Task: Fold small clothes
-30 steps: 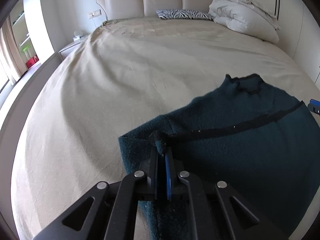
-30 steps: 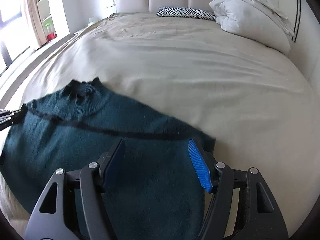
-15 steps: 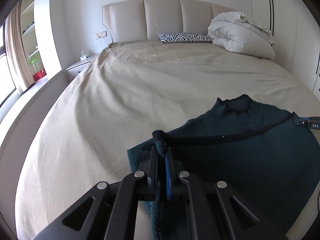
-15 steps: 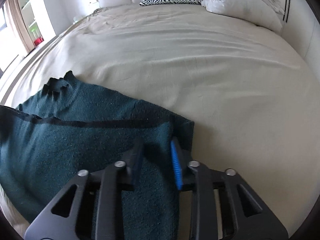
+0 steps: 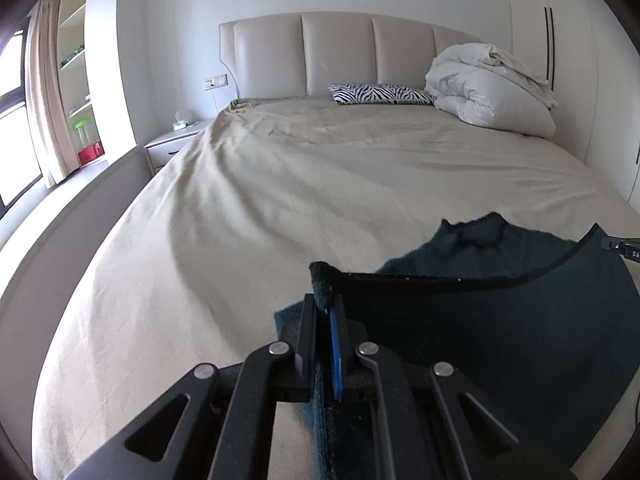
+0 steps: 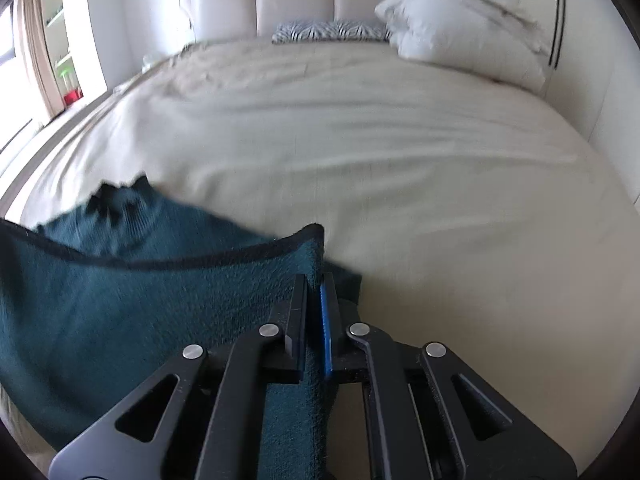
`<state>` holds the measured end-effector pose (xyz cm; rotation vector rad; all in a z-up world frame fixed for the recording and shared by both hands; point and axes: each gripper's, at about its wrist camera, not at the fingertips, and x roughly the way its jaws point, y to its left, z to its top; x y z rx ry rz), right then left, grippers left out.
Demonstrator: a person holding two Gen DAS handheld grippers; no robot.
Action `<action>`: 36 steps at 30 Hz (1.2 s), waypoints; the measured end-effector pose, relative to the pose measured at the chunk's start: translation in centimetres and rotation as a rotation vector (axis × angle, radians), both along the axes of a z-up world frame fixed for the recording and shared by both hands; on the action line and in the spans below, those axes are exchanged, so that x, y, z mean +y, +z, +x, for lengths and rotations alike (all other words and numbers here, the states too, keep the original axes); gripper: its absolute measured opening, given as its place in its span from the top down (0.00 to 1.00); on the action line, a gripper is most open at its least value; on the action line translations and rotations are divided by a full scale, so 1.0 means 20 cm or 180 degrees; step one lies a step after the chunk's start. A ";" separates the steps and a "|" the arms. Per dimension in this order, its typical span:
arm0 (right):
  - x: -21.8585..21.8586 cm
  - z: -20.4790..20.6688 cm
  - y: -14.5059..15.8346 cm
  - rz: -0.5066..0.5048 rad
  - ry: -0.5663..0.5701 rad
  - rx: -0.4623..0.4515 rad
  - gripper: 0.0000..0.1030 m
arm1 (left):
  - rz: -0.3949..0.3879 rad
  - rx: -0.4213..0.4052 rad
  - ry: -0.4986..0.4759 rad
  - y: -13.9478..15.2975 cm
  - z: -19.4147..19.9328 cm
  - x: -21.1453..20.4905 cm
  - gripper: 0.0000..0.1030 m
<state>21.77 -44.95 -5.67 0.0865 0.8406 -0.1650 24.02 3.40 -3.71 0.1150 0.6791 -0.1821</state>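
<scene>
A dark teal knit sweater (image 5: 500,320) with a black-trimmed edge lies on the near part of the bed, its collar (image 5: 478,232) pointing toward the headboard. My left gripper (image 5: 323,304) is shut on the sweater's left corner and holds it lifted. In the right wrist view my right gripper (image 6: 314,284) is shut on the sweater's (image 6: 140,300) right corner, also lifted. The trimmed edge hangs stretched between the two grippers. The right gripper's tip (image 5: 624,245) shows at the far right of the left wrist view.
The bed (image 5: 320,184) has a beige sheet with a padded headboard (image 5: 340,56). A zebra-print pillow (image 5: 380,94) and a bundled white duvet (image 5: 492,88) lie at the head. A nightstand (image 5: 172,144) and window with curtains stand to the left.
My right gripper closed on the sweater's right corner. Both grippers have lifted the trimmed edge up off the bed.
</scene>
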 end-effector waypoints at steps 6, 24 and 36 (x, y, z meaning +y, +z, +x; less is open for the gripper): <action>-0.02 0.03 0.09 -0.0007 -0.0182 -0.0175 0.96 | -0.0061 -0.0035 0.0124 0.05 0.08 0.02 0.94; -0.11 0.12 -0.19 0.0418 -0.0335 0.0355 0.93 | -0.0007 0.0398 0.0552 -0.23 0.20 0.14 0.48; 0.34 -0.07 -0.04 0.1525 0.0223 0.0168 0.81 | -0.0035 0.0402 0.0134 -0.13 -0.12 -0.08 0.48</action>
